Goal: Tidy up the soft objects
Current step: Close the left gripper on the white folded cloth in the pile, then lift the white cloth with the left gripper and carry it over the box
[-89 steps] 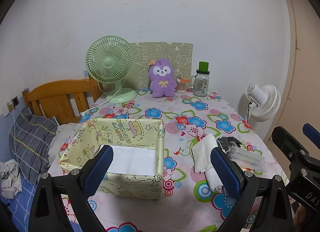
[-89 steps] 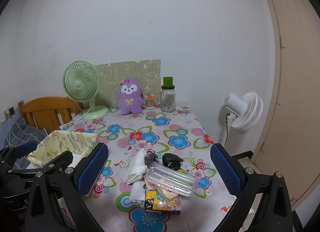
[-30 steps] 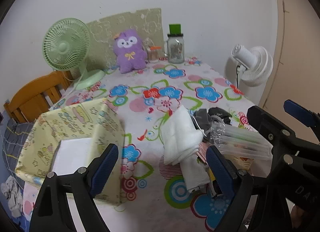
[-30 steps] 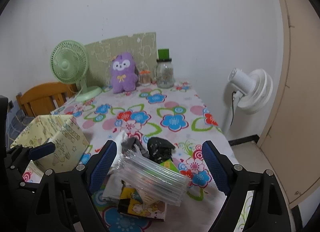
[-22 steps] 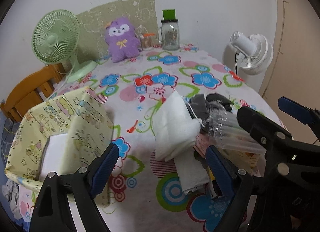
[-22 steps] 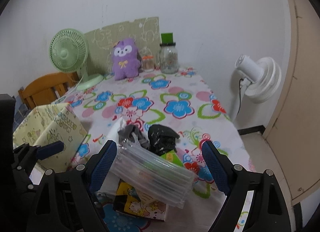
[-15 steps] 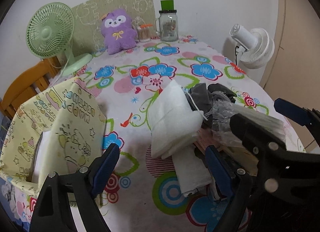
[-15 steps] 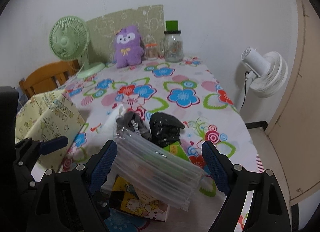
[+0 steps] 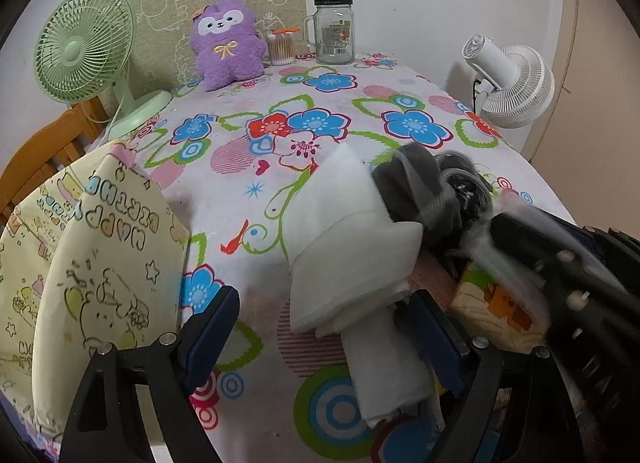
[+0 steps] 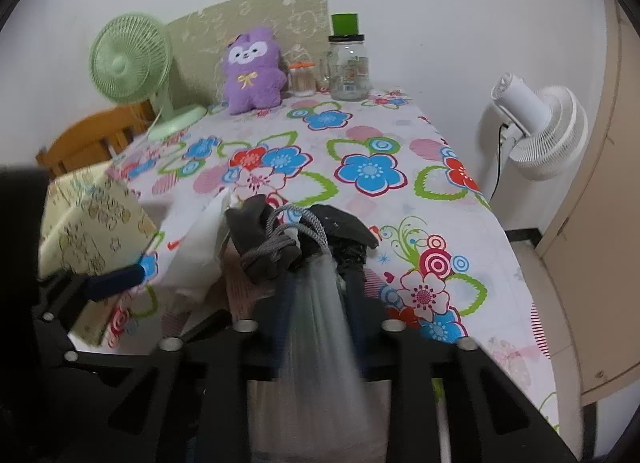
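- The right gripper [image 10: 318, 283] has its jaws closing on a clear plastic bag [image 10: 320, 335], which sits pinched between the two fingers [image 10: 358, 295] and runs back toward the camera.
- Just ahead of the fingertips lies a grey cloth with a cord [image 10: 268, 239], and beside it, ahead to the right, a black crumpled item [image 10: 344, 229].
- To the left of the fingers is a white folded cloth [image 10: 196, 239]; further left stands a yellow fabric box [image 10: 88, 223].
- The left gripper [image 10: 116, 277] shows at the left edge, one blue pad visible.
- Far beyond the fingertips a purple plush toy [image 10: 252, 71] sits upright on the floral tablecloth [image 10: 368, 171].
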A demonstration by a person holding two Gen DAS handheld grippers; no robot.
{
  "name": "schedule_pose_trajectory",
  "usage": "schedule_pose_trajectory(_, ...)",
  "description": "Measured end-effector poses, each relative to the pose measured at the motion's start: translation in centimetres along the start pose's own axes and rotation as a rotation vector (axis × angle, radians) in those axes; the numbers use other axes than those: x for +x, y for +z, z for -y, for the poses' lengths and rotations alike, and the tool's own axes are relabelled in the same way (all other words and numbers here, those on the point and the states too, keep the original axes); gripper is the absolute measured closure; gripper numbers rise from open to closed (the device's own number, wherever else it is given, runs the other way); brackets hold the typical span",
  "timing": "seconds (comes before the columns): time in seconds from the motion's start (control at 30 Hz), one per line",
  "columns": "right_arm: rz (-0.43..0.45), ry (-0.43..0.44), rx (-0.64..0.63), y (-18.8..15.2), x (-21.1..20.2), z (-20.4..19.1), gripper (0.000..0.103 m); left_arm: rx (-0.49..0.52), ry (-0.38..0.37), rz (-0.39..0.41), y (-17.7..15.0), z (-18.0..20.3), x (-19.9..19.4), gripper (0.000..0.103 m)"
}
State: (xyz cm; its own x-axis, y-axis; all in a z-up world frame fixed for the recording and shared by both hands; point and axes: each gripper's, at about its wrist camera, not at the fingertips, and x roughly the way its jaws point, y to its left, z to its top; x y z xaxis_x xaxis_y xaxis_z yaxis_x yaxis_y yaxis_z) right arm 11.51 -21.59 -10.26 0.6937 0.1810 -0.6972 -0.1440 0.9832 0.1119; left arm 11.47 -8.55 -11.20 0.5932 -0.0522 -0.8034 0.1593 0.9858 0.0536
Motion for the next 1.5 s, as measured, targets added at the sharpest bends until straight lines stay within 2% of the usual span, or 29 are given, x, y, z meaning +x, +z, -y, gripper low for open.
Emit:
schedule_pose_trajectory(0.03,0.004,0.002,0.007,0.2,-0.1,0.2,0.092,0.001,0.001,0.0,0.1,0.0,0.1,0.015)
schedule_pose_trajectory(0.13,0.0,0.005,0.006,0.4,0.1,0.2,0.092,-0.002,0.003,0.001,0.5,0.0,0.3,0.018)
schedule_pose_trajectory(0.23,-0.001,0.011,0.01,0.7,0.3,0.2,0.092,-0.006,0.004,0.008,1.0,-0.1,0.4,0.026)
schedule_pose_trajectory(0.33,0.003,0.015,0.016,1.1,0.4,0.2,0.092,0.002,0.004,0.01,1.4,0.0,0.7,0.047)
schedule_pose_trajectory(0.37,0.004,0.015,0.02,1.2,0.5,0.2,0.092,0.006,0.001,0.006,1.5,0.0,0.8,0.057)
schedule_pose_trajectory(0.43,0.001,0.016,0.02,1.3,0.5,0.1,0.092,0.015,-0.002,-0.011,1.6,0.2,1.3,0.063)
schedule_pose_trajectory(0.5,0.0,0.016,0.024,1.4,0.6,0.1,0.092,0.021,-0.006,-0.004,1.5,0.3,1.2,0.075)
schedule_pose_trajectory(0.6,0.002,0.013,0.032,1.4,0.5,0.1,0.092,0.024,0.001,0.007,1.6,0.3,0.8,0.084)
schedule_pose_trajectory(0.8,0.022,0.011,0.037,1.5,-0.4,-0.3,0.092,0.003,-0.017,0.033,1.7,-0.3,-0.5,0.09)
schedule_pose_trajectory(1.5,0.102,-0.017,0.008,2.1,-5.9,-2.5,0.092,-0.003,-0.028,0.134,1.2,-0.4,-6.8,0.09)
